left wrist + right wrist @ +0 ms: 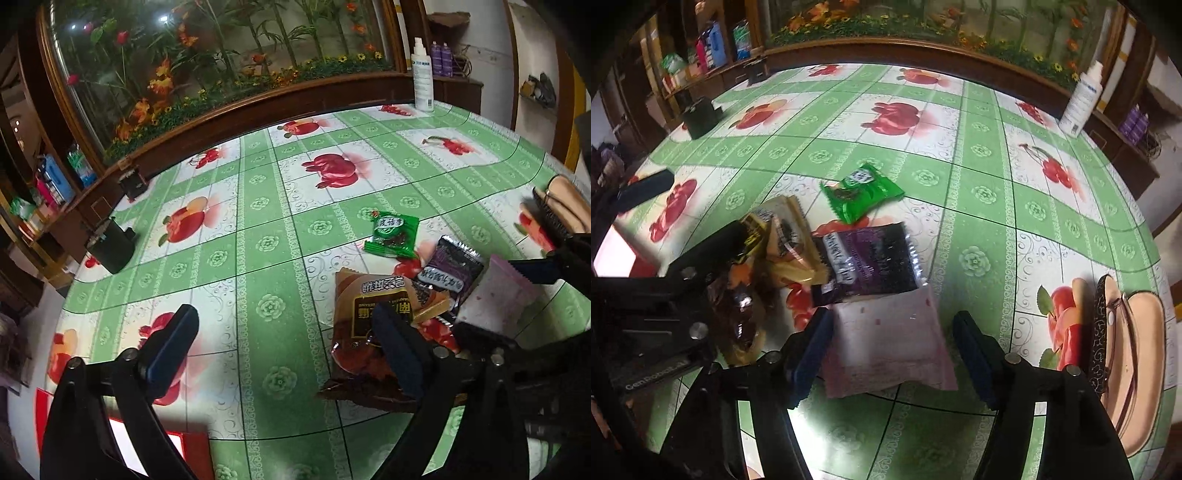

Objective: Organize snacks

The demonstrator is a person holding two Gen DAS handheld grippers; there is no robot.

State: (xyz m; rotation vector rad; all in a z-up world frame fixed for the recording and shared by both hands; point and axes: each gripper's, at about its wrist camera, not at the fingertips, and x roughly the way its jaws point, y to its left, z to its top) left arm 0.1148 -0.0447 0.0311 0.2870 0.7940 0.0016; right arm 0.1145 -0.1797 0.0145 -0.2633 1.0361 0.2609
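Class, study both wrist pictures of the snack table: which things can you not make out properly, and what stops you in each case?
- Brown cake packet: left wrist view, lower half hidden behind the left gripper finger.
- Pale pink snack packet: right wrist view, motion-blurred, print unreadable; sides partly behind the open right gripper.
- Beige glasses case: right wrist view, cut off at the edge.
- White spray bottle: label too small.

Glossy plastic cloth covers the desk [979, 229]; the purple snack packet [871, 258] is shiny foil, the pink packet [886, 350] matt.
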